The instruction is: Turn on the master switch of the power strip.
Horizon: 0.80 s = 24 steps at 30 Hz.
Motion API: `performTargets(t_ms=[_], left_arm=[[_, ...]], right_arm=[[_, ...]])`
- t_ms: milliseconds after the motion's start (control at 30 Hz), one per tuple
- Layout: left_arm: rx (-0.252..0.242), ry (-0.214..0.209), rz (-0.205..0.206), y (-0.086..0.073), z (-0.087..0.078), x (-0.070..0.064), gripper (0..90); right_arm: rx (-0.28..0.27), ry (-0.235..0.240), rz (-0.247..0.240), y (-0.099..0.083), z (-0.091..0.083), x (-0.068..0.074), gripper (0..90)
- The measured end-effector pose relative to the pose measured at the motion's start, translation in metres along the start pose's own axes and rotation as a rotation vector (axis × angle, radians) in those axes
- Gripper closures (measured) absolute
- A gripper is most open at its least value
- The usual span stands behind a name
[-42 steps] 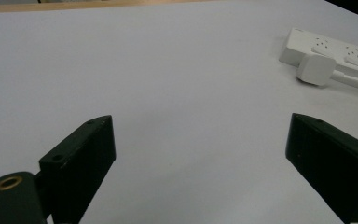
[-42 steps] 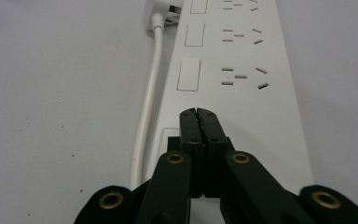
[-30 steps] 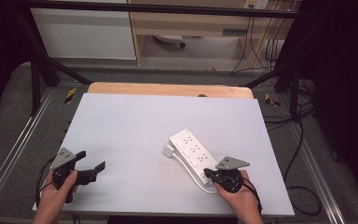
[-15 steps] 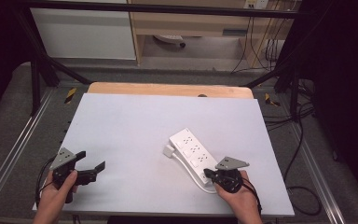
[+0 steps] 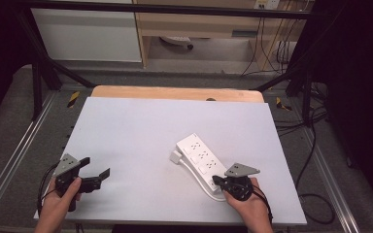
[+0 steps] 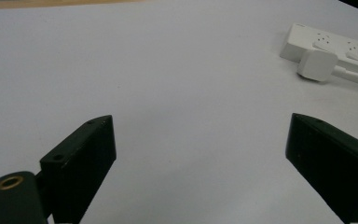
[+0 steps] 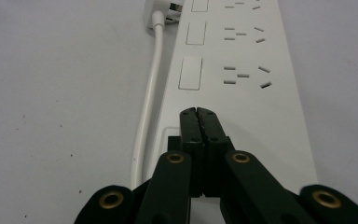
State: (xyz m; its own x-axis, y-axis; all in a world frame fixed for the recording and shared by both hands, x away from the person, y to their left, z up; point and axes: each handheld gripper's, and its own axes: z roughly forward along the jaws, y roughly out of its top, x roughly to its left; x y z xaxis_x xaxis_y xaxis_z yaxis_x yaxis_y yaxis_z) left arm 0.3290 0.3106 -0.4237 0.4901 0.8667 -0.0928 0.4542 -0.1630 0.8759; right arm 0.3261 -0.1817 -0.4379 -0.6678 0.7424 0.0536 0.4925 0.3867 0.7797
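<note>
Both hand-held grippers sit as they did a second ago: your right hand-held gripper (image 7: pixel 196 112) stays closed, tips on the power strip's (image 5: pixel 201 158) near end; the left one (image 6: pixel 200 154) remains open, empty, well apart on the tabletop (image 5: pixel 141 126). No progress yet.

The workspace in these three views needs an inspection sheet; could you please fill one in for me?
Surface: white table top, bare apart from the job's things; a wooden edge strip shows at its far side.
Job's things: white power strip lying flat, slanted, on the right half; its white plug rests beside its far end, its white cord along one side.
Clutter: nothing seen.
Grippers: left gripper open, over the near left corner, holding nothing; right gripper shut, tips over the strip's near end; contact cannot be told.
Cables: black cables trail on the floor to the right.
Surroundings: metal frame rails, cabinets beyond the table.
</note>
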Motion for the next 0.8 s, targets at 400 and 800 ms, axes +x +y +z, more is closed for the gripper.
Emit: performTargets(t_ms=[400,800], left_arm=[[0.001,-0.002,-0.003,-0.0002,0.0003,-0.0001,8.4],[0.004,0.0,-0.001,-0.0003,0.0005,-0.0002,8.4]], right_arm=[[0.0,0.003,0.008,-0.0002,0.0003,-0.0003,90.0],[0.0,0.004,0.005,-0.0002,0.0004,-0.0002,90.0]])
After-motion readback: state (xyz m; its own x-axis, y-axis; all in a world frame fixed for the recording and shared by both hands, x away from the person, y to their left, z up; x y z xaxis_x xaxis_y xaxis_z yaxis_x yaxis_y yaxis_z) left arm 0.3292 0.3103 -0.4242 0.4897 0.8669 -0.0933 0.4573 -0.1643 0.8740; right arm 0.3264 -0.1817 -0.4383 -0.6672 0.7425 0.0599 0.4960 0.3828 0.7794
